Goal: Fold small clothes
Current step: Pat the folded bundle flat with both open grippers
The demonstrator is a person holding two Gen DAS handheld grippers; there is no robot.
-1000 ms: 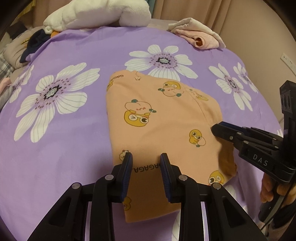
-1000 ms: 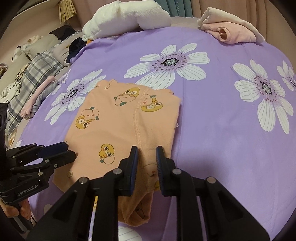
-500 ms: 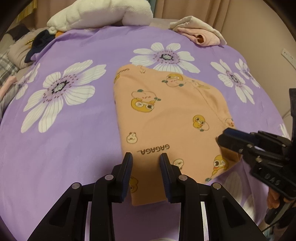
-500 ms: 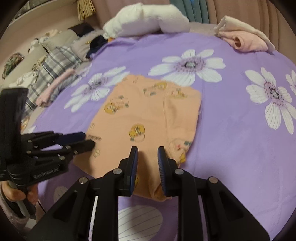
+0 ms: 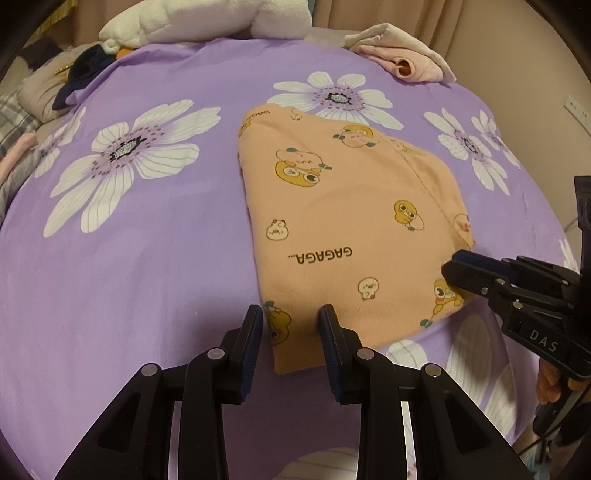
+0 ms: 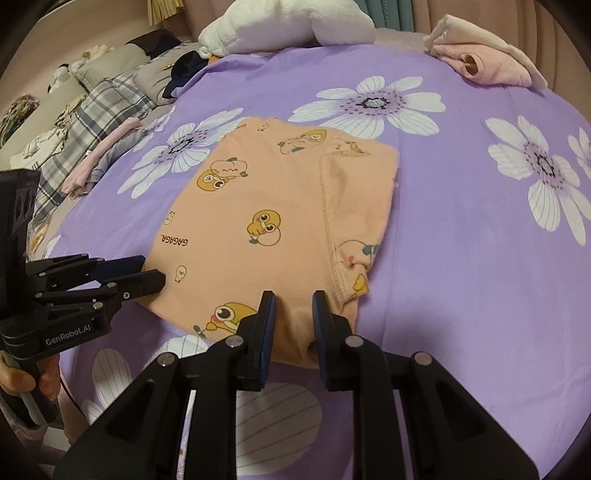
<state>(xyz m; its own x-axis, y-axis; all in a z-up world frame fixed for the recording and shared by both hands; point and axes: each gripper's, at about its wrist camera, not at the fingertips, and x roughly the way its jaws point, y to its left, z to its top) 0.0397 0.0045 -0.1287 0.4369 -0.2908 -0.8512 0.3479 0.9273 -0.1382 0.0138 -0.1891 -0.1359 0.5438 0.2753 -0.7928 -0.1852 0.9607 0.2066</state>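
Observation:
An orange garment (image 5: 354, 229) with duck prints and the word GAGAGA lies folded flat on the purple flowered bedsheet (image 5: 129, 258); it also shows in the right wrist view (image 6: 280, 229). My left gripper (image 5: 291, 314) is open, its fingers straddling the garment's near left corner. It shows from the side in the right wrist view (image 6: 147, 273). My right gripper (image 6: 293, 301) is open over the garment's near right edge. It shows in the left wrist view (image 5: 458, 269) at the garment's right edge.
A white plush pillow (image 5: 207, 18) and a folded pink and cream garment (image 5: 402, 59) lie at the far edge. Dark clothes (image 5: 77, 74) and plaid and pink clothes (image 6: 99, 125) are piled at the far left. A wall (image 5: 535, 74) stands at the right.
Both grippers have drawn back toward the garment's near edge and opened a little wider. The garment lies flatter and more spread than a second ago.

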